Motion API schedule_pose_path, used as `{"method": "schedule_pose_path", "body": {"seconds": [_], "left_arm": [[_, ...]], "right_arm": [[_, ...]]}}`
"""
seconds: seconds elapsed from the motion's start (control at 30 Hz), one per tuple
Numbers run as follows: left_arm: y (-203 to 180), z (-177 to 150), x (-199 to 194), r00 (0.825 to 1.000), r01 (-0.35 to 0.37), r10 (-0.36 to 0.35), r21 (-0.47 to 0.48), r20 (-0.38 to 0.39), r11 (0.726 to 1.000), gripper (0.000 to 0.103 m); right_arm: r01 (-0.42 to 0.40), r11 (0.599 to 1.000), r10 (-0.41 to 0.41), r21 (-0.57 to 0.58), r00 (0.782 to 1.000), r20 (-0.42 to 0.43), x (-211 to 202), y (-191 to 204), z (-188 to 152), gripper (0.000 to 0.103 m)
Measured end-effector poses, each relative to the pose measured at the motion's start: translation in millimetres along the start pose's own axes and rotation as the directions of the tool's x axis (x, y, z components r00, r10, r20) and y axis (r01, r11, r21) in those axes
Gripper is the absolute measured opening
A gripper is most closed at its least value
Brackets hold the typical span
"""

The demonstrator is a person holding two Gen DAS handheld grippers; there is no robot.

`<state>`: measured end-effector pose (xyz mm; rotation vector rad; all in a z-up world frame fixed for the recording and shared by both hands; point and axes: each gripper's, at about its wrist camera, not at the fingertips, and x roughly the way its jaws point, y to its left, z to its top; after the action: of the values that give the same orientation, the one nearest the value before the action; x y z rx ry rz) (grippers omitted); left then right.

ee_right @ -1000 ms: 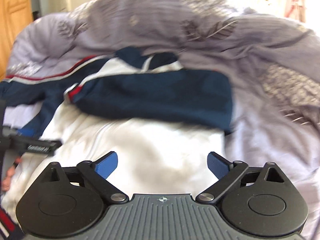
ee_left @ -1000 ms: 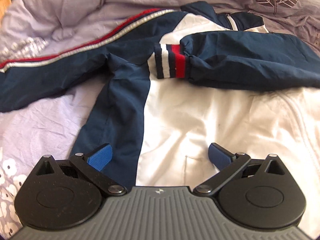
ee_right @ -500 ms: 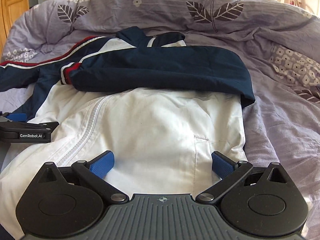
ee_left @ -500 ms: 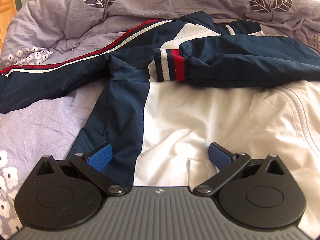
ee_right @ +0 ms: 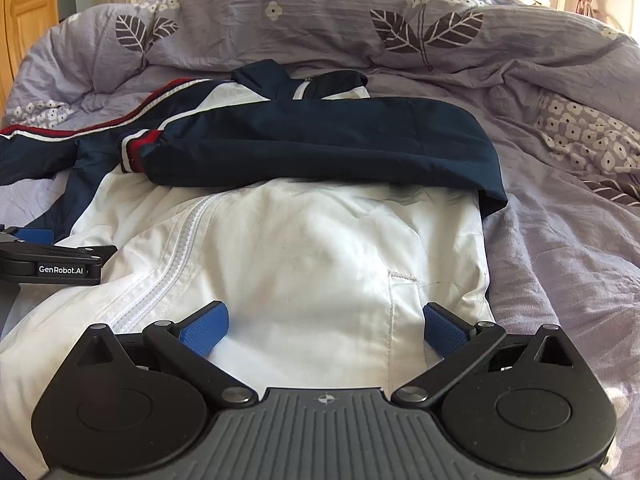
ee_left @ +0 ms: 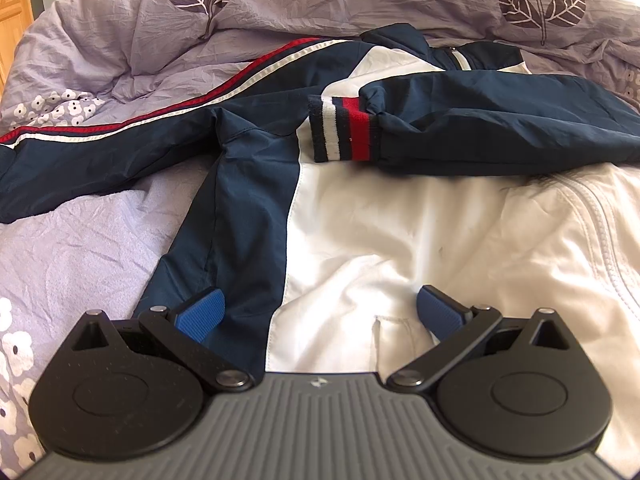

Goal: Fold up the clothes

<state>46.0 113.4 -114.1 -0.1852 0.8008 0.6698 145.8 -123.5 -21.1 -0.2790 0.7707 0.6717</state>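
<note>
While the jacket [ee_right: 304,264] lies flat on the lilac duvet [ee_right: 560,240], its long axis runs away from both cameras, collar [ee_right: 300,80] at the far end and hem under the grippers, out of sight behind their housings. One navy sleeve [ee_right: 320,148] is folded straight across the chest, its striped cuff [ee_left: 344,128] pointing to the left; the other sleeve [ee_left: 120,136] stretches out left along the bed, and its end is cut off by the frame edge. The white zip [ee_right: 176,264] runs lengthwise down the front. The left gripper [ee_left: 320,312] hangs over the navy-and-white seam near the hem, fingers spread wide and holding nothing. The right gripper [ee_right: 324,326] sits over the white panel by a pocket [ee_right: 404,308], also wide apart and empty. Whether either touches the cloth is unclear.
</note>
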Motion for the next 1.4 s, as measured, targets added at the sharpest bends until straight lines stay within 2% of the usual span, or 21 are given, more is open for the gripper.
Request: {"method": "schedule_pose_path", "body": {"seconds": [0.5, 1.0, 1.17, 1.4], "left_arm": [[0.7, 0.5, 0.1, 1.0, 0.002, -0.002, -0.003, -0.002, 1.0, 0.103], [1.6, 1.0, 0.9, 1.0, 0.004, -0.004, -0.011, -0.005, 1.0, 0.103], [1.4, 1.0, 1.1, 1.0, 0.006, -0.006, -0.016, -0.006, 1.0, 0.103], [2.1, 0.8, 1.4, 1.0, 0.008, -0.008, -0.018, -0.007, 1.0, 0.103]], "right_arm": [[-0.026, 0.999, 0.026, 0.033, 1.0, 0.01, 0.1, -5.8, -1.6, 0.103], [-0.003, 1.0, 0.003, 0.01, 1.0, 0.015, -1.8, -0.7, -1.4, 0.103], [-0.037, 0.998, 0.037, 0.041, 0.999, 0.01, -1.1, -7.5, -1.0, 0.103], [-0.033, 0.999, 0.033, 0.037, 0.999, 0.009, -1.7, -6.5, -1.0, 0.103]]}}
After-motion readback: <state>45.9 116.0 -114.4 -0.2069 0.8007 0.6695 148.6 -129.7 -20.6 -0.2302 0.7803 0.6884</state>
